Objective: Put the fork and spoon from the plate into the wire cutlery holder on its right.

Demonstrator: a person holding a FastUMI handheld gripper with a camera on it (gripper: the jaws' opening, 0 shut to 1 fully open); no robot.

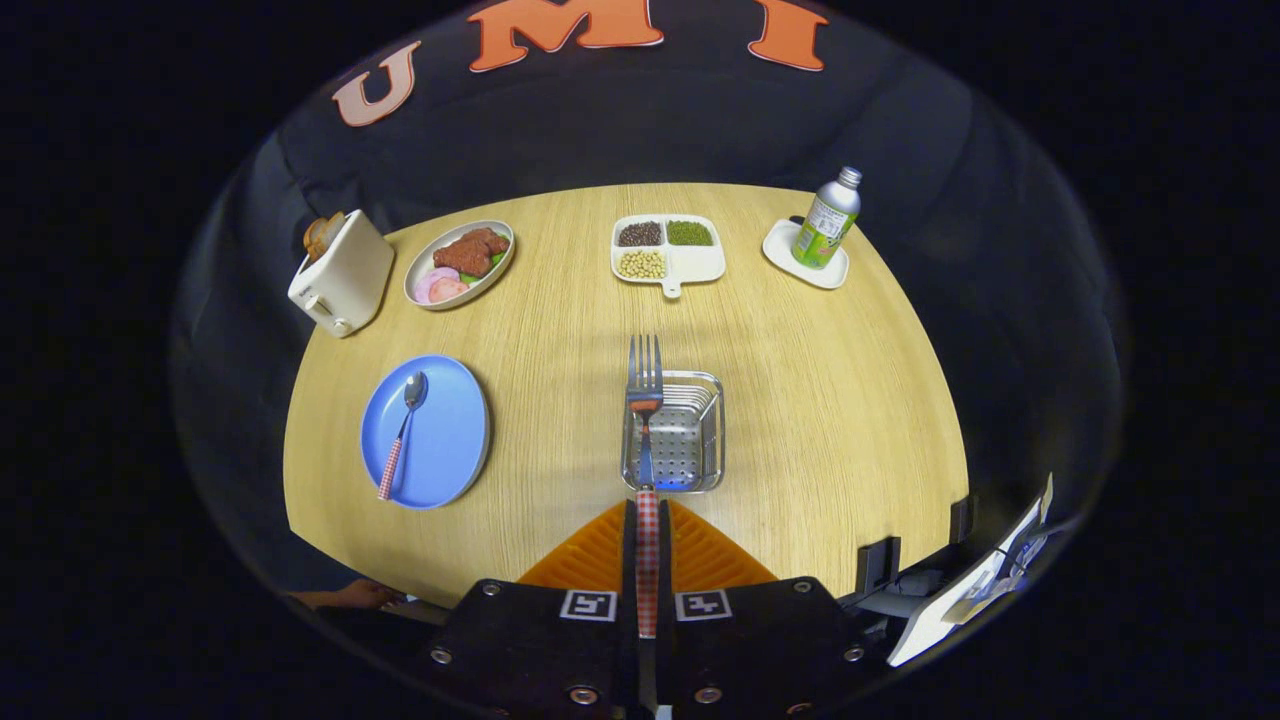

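Fork (645, 400): checked handle clamped between both fingers of gripper (648, 530), tines pointing ahead, lying over left rim of wire cutlery holder (700, 440).
Spoon (403, 432): on blue plate (450, 440), bowl end far, checked handle near; plate left of holder, well apart.
Wire cutlery holder: on round wooden table (820, 400), just ahead of fingers.
Far side of table, left to right: toaster (342, 275), oval dish of food (460, 263), divided tray of beans (668, 250), bottle (830, 218) on white coaster (790, 262).

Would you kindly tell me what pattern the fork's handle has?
Red-and-white check, on the fork clamped in the hand-held gripper; clearest in the gripper view.
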